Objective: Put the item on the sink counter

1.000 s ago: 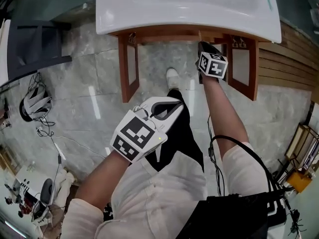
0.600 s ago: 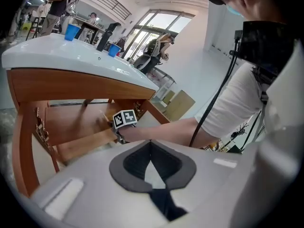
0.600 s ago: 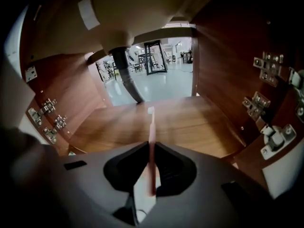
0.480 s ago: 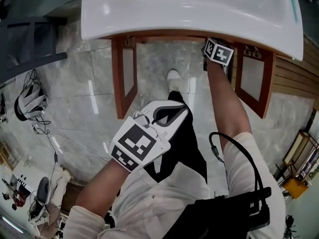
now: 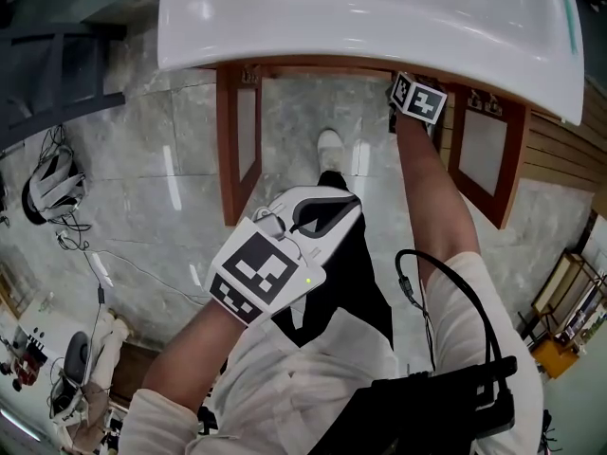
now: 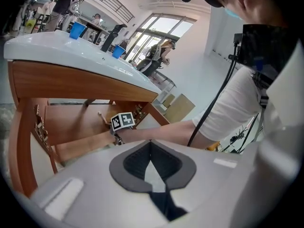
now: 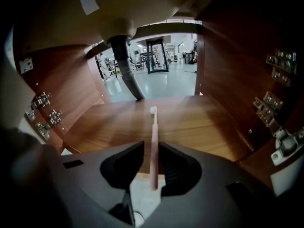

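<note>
Wooden cabinet shelf [image 7: 204, 125] with pink toothbrush [image 7: 154, 144]

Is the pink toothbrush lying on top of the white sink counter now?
No, the pink toothbrush rests on the wooden shelf, lower than the grey drain pipe.

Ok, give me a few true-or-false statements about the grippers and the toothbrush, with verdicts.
1. The right gripper is clamped shut on nothing. False: its jaws have just been opening and stand apart with the pink toothbrush between them.
2. The pink toothbrush lies on the wooden shelf. True.
3. The left gripper holds the pink toothbrush. False: its jaws are together, empty.
4. Both cabinet doors stand open. True.
</note>
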